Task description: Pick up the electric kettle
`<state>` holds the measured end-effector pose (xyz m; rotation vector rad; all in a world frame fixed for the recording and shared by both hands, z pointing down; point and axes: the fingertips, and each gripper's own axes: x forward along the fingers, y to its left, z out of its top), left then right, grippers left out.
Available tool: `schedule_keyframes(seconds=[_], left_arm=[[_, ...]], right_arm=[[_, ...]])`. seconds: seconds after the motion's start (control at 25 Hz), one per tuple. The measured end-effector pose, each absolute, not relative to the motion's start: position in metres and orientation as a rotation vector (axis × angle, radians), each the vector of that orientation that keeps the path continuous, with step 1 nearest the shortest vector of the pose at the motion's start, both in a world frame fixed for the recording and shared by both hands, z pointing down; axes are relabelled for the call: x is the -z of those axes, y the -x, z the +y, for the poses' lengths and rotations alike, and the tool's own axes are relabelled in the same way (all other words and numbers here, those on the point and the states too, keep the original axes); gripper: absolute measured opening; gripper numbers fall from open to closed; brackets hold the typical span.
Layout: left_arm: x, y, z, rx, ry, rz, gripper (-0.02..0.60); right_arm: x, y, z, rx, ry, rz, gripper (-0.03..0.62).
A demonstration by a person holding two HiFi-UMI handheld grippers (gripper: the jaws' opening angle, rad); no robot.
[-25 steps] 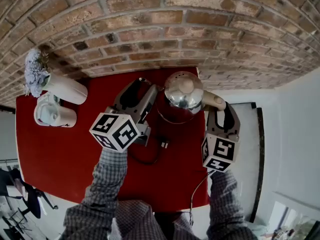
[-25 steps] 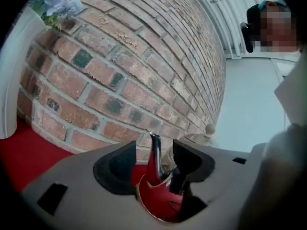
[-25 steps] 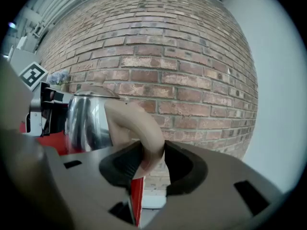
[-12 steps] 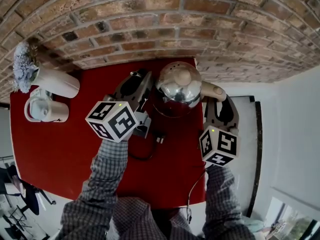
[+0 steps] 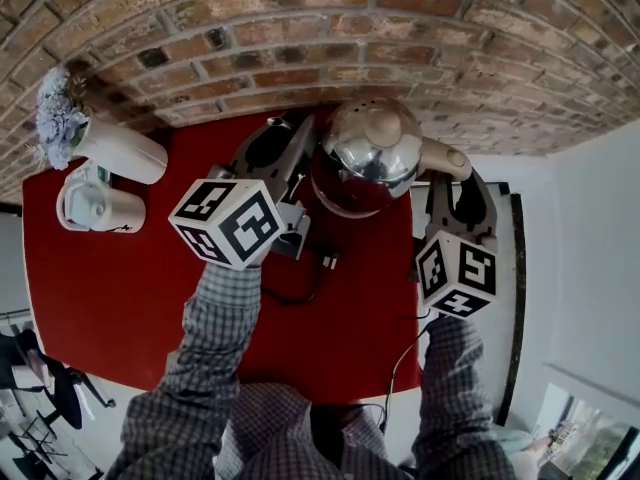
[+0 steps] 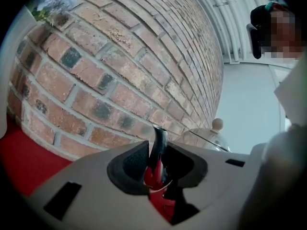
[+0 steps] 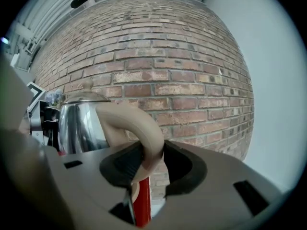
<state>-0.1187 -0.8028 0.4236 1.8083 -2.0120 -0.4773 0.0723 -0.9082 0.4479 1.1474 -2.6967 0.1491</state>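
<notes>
Head view, item one: electric kettle [image 5: 368,153], chrome dome over a red body, at the back edge of the red table [image 5: 110,288], right of centre, close to the brick wall [image 5: 300,38]; whether its base is clear of the surface cannot be told

Left gripper [image 5: 300,133]: jaws have just been closing and now pinch the dark spout [image 6: 159,140]. Right gripper [image 5: 458,183]: jaws clamped across the beige handle [image 5: 443,156], at the table's right edge.

Other stock: white vase [image 5: 125,150] with flowers at the back left corner; white mug [image 5: 100,210] just in front of it, both well apart from the kettle; black cord [image 5: 296,296] looped on the surface near the middle.

Risks, as judged:
- The spout is narrow and tapered, so the left pads may slide off, throwing the load onto the handle grip and swinging the kettle.
- The cord, if attached, could drag or snag.
- The wall is close behind, so a backward drift would knock the dome.

Room: open above and toward the front edge; the right edge gives no support beyond
</notes>
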Motion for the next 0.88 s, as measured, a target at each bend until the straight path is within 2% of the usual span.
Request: schedule_keyframes(seconds=[0.48, 0.88], left_arm=[[-0.362, 0.105, -0.753, 0.463, -1.833, -1.977, 0.098], [-0.279, 0.097, -0.69, 0.536, -1.86, -2.012, 0.098]], right_arm=[[-0.386, -0.088, -0.854, -0.145, -1.165, -2.721, 0.143], [-0.305, -0.087, -0.803, -0.09, -1.107, -2.83, 0.143]])
